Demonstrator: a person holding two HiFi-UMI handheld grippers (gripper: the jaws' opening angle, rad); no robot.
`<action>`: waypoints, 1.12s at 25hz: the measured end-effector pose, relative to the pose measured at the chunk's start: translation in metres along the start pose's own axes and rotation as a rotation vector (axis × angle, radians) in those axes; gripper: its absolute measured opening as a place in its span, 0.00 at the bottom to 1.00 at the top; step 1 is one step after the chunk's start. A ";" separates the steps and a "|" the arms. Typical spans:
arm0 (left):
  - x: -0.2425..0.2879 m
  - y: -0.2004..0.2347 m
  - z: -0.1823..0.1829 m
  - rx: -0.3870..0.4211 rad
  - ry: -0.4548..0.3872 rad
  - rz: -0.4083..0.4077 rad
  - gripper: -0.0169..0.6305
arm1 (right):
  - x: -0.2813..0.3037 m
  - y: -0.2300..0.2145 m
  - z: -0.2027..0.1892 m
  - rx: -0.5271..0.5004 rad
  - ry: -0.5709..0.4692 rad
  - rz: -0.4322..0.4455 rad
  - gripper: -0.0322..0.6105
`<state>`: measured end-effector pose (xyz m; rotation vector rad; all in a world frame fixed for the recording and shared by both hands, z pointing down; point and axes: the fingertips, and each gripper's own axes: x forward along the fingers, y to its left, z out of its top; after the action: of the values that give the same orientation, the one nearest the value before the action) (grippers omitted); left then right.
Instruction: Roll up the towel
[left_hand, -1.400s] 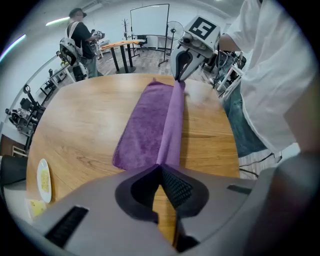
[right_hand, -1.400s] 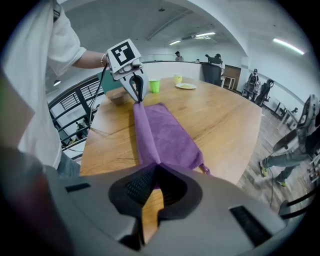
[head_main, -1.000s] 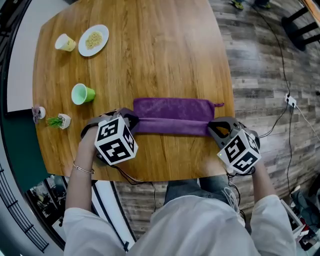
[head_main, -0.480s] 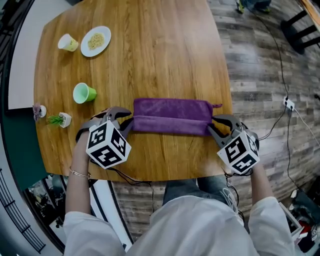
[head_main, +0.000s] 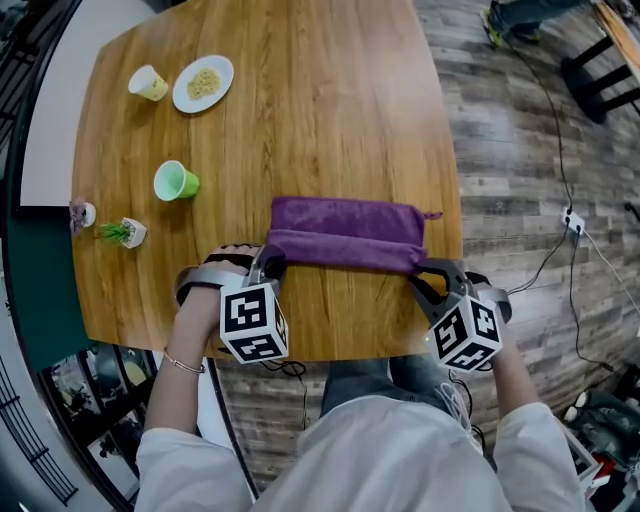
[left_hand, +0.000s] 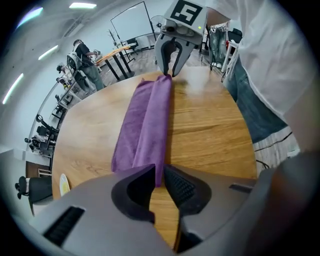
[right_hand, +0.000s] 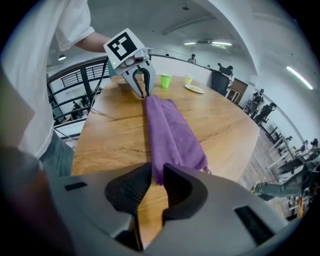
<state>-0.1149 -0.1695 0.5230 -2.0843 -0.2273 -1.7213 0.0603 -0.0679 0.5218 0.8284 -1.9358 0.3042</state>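
A purple towel (head_main: 345, 220) lies folded into a long strip near the front edge of the wooden table (head_main: 320, 100). My left gripper (head_main: 268, 262) is at the left end of the towel's near fold. Its jaws have just been opening a little, and the fold's end is pinched between them (left_hand: 159, 182). My right gripper (head_main: 420, 272) is at the right end. Its jaws have also just been opening a little, and they hold that end of the fold (right_hand: 156, 180). Each gripper view looks along the towel (left_hand: 145, 125) (right_hand: 170, 130) to the other gripper.
A green cup (head_main: 175, 181) stands left of the towel. A white plate of food (head_main: 203, 83) and a yellow cup (head_main: 150, 83) sit at the far left. A small potted plant (head_main: 122, 232) is at the left edge. A cable (head_main: 560, 240) runs over the floor on the right.
The left gripper has come in from just outside the towel's left end onto the near fold. Both grippers have rolled slightly, and the near fold now stands a little higher.
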 end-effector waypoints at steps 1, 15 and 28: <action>0.002 -0.001 0.000 -0.006 -0.005 -0.003 0.12 | 0.002 0.001 0.000 -0.009 0.005 -0.002 0.17; 0.020 0.003 -0.007 -0.014 0.006 0.007 0.14 | 0.021 0.005 -0.004 -0.039 0.048 0.017 0.16; 0.025 0.003 -0.006 -0.040 0.022 -0.047 0.12 | 0.022 0.000 -0.004 0.003 0.039 0.024 0.10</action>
<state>-0.1138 -0.1784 0.5473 -2.1031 -0.2389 -1.7893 0.0567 -0.0750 0.5429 0.7965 -1.9099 0.3354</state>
